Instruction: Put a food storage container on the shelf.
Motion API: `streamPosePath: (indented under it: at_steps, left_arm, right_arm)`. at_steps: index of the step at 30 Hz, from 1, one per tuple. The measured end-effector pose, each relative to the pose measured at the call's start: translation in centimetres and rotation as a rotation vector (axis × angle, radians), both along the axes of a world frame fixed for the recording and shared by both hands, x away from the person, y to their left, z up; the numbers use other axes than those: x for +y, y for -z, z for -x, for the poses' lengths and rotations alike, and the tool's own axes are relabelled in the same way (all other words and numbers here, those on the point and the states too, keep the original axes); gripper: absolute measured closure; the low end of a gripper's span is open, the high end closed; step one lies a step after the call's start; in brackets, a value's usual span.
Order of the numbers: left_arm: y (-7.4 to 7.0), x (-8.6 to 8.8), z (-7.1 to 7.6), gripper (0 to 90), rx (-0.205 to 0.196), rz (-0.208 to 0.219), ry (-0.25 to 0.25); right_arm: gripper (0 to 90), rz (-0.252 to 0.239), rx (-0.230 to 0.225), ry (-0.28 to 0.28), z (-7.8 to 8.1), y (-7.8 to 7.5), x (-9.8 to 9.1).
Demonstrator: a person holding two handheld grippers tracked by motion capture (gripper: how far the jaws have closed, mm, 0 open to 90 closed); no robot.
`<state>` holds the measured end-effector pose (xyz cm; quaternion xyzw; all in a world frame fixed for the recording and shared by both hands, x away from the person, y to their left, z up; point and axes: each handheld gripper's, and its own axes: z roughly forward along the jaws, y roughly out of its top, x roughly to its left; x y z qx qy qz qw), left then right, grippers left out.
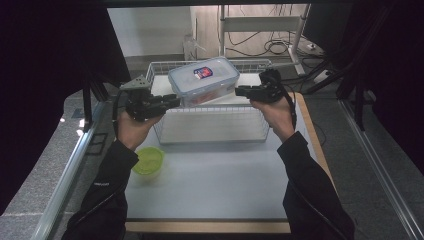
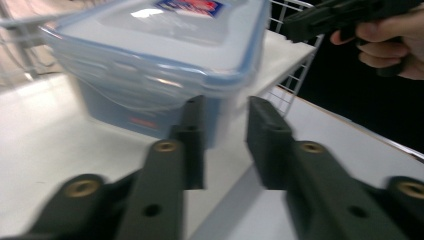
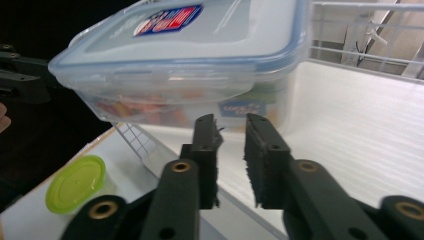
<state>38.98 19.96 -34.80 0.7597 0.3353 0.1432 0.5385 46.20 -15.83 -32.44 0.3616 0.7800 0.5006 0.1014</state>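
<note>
Slipping is the main risk: the box hangs tilted above the basket, over its far half, with one end out past the rim, and nothing else seems to bear it but the two claws. The left claw stands narrow at one end of the box, and the right claw stands narrow at the other. Each seems to pinch only a thin edge or latch flap near the lid, though the gripper views do not show the contact sharply. So slight a hold on smooth plastic could give way if either hand pulls outward or twists, and the box would then drop onto the wire and shake up the coloured contents seen through its wall. A flap pulled too hard might also unlatch, so that the lid lifts while the tub falls. If the hands move unevenly, the tilt could grow and the low end catch on the rim. The cup stands well apart on the tabletop, near the left forearm, and a lowered sleeve might knock it. Counted: one box, one basket, one green-lidded cup, two claws.
</note>
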Motion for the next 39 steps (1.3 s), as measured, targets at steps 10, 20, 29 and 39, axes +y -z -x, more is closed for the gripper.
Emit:
streamPosePath:
  at_steps: [10,20,29,39]
  left_arm:
    - [0.3,-1.3,-1.6,84.8,0.002,-0.079,-0.047]
    - [0.1,-1.1,-4.3,84.9,0.040,-0.102,-0.113]
    - [0.4,-1.9,-4.3,81.9,0.034,-0.114,-0.100]
    - [1.8,-2.1,-1.6,61.1,0.022,-0.085,-0.040]
  right_arm:
    - [86.0,0.036,-0.002,-0.014,0.1,1.2,1.7]
    - [90.0,0.045,-0.022,0.048,-0.4,1.8,2.3]
    - [89.4,0.032,-0.030,0.060,-0.4,2.1,1.8]
    - [73.0,0.016,-0.054,0.006,1.8,2.4,1.0]
